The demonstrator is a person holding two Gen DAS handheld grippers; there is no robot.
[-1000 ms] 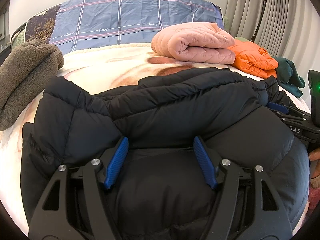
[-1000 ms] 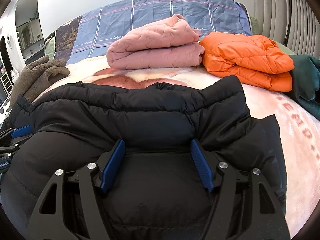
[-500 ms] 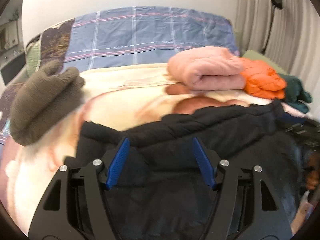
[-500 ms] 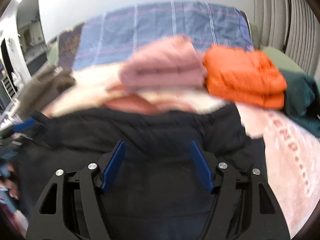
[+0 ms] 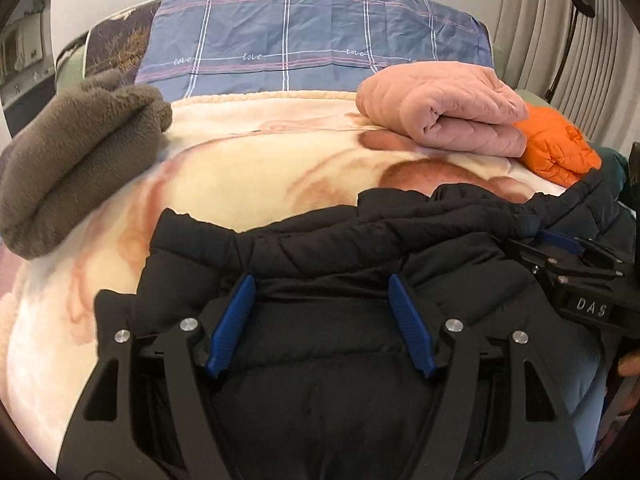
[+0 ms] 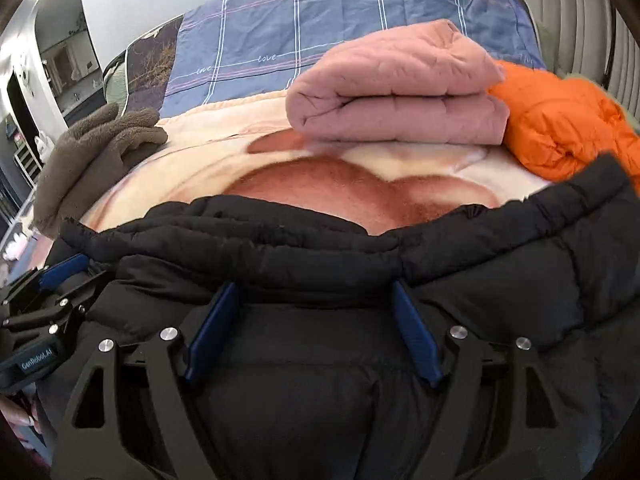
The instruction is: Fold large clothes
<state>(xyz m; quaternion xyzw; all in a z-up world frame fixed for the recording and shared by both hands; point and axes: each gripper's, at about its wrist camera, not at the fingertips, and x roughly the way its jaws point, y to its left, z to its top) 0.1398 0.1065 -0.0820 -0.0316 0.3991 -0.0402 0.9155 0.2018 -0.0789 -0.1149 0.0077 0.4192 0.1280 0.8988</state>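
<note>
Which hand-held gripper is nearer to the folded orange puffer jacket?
Right. The right hand-held gripper sits on the black puffer coat nearer the orange puffer jacket; the left hand-held gripper is farther left.

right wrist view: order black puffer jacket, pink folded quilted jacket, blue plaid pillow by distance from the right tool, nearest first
1. black puffer jacket: right at the right tool, between its fingers.
2. pink folded quilted jacket: farther up the bed, centre-right.
3. blue plaid pillow: farthest, at the head of the bed behind the pink one.

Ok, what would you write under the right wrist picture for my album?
Right gripper open over a black puffer jacket on the bed, pink and orange jackets folded behind.
</note>
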